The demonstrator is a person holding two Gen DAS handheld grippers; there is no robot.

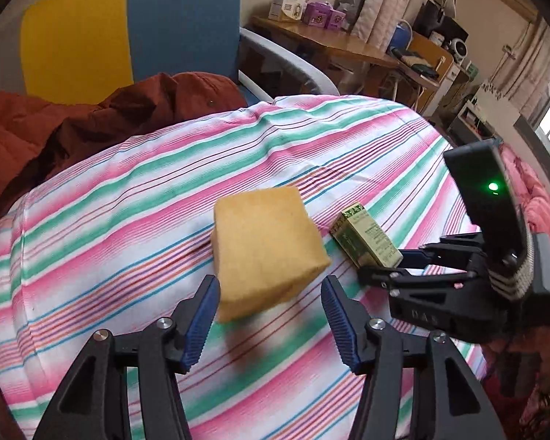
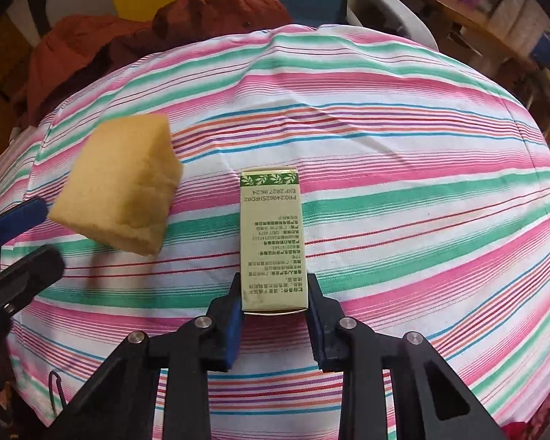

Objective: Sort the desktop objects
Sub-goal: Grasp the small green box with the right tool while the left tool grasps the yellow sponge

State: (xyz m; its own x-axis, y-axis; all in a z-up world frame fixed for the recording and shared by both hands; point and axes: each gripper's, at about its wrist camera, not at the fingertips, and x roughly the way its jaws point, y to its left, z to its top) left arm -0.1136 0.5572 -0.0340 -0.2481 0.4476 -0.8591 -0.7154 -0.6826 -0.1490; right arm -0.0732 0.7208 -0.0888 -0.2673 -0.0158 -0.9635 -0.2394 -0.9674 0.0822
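Right now I see one big striped cloth (image 2: 385, 146) spread over the worktop, and it fills most of both views. Behind it is one chair (image 1: 128, 22) that is yellow and blue, with one dark red jacket (image 1: 91, 124) piled by it. On the cloth I count just two things to sort: one yellow sponge block (image 1: 264, 253) and one small green box (image 2: 273, 234). The sponge is the bigger one. It sits right in front of my left gripper (image 1: 269, 315), a bit past the tips, and the jaws there are spread apart with nothing in them and not touching the sponge. I think that hand is nearest to the sponge, so it should take it. The box lies flat, and its long side points straight away from my right gripper (image 2: 275, 315). The near end of the box sits between those jaws, and they are squeezed tight on its two long sides. So the right hand has hold of the box. The sponge and the box lie near each other but do not touch. I think lifting the box comes next.
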